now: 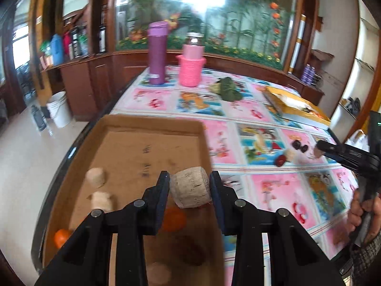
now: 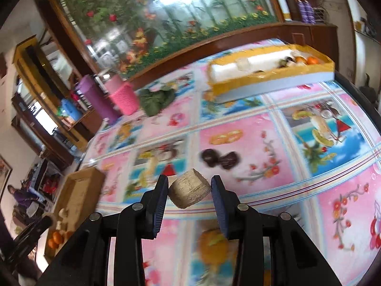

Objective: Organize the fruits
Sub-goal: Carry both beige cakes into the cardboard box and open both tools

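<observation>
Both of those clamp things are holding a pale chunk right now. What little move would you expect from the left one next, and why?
Probably lower and open the left gripper: its pale chunk already hangs over the cardboard tray, where similar chunks and oranges lie. The right gripper holds its chunk over the tablecloth.

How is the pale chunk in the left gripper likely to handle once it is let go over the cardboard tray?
The pale chunk looks stiff: the left gripper leaves it undented. Its rounded side may let it roll in the cardboard tray. Its rough surface probably resists slipping.
</observation>
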`<state>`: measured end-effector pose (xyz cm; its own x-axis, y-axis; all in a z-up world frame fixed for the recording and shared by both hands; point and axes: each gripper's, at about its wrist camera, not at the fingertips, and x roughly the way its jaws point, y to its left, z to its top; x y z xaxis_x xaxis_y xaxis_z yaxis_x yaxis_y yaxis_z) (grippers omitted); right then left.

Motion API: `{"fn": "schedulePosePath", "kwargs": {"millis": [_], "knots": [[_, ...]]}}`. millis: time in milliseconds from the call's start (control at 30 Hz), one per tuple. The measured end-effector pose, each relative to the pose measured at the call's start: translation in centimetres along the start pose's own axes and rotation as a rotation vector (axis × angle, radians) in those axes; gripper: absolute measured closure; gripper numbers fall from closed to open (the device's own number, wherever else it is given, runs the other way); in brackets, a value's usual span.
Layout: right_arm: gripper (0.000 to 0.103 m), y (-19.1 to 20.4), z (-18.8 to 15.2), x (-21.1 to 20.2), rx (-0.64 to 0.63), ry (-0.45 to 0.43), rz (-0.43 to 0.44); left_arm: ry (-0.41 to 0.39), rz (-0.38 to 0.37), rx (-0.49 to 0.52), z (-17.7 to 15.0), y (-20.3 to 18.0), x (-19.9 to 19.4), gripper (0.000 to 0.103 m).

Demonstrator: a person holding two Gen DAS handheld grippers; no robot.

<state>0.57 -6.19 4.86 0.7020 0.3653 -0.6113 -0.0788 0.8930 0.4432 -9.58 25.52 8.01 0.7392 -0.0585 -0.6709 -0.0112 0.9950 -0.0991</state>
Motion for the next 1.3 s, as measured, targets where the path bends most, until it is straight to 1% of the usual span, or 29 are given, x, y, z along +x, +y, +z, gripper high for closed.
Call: {"fn": "schedulePosePath", "kwargs": {"millis": [133, 300, 400, 533, 633, 733, 900, 1033, 1100, 1167, 1233, 1300], "knots": [[0.062, 6.1, -1.3, 0.1, -0.121, 0.045, 0.088, 0.018, 0.045, -0.078, -0.7, 3.5, 0.2, 0.069], [0.062, 13.7, -4.2, 1.7, -0.288, 0.122, 0.190, 0.039, 0.096, -0.104, -1.2, 5.8, 0.5, 0.069], [0.062, 16.9, -5.4, 3.4, -0.358, 0.158, 0.213, 0.049, 0.116, -0.111, -1.3, 6.8, 0.6, 0.069], [0.062, 20.3, -5.7, 6.3, -0.420, 0.202, 0.217, 0.069, 0.155, -0.112, 0.2, 8.0, 1.6, 0.069], [0.062, 22.1, -5.6, 8.3, -0.458, 0.234, 0.212, 0.103, 0.187, -0.100, 1.7, 8.7, 2.9, 0.069], [0.062, 23.8, -5.6, 10.7, -0.499, 0.271, 0.202, 0.150, 0.201, -0.106, 2.5, 9.8, 4.7, 0.069], [0.062, 25.6, -6.2, 13.4, -0.559, 0.313, 0.181, 0.191, 0.199, -0.110, 2.8, 10.5, 6.5, 0.069], [0.062, 26.1, -6.8, 14.8, -0.574, 0.339, 0.168, 0.196, 0.169, -0.129, 2.6, 10.8, 6.9, 0.068], [0.062, 26.1, -6.9, 15.2, -0.573, 0.346, 0.165, 0.193, 0.158, -0.141, 2.6, 11.0, 6.8, 0.064], [0.062, 26.1, -7.0, 15.3, -0.565, 0.350, 0.169, 0.175, 0.147, -0.162, 2.6, 11.2, 6.2, 0.060], [0.062, 26.1, -6.9, 15.3, -0.558, 0.355, 0.176, 0.154, 0.135, -0.181, 2.7, 11.3, 5.5, 0.059], [0.061, 26.2, -6.9, 15.0, -0.553, 0.352, 0.181, 0.132, 0.128, -0.194, 2.7, 11.4, 4.5, 0.056]]}}
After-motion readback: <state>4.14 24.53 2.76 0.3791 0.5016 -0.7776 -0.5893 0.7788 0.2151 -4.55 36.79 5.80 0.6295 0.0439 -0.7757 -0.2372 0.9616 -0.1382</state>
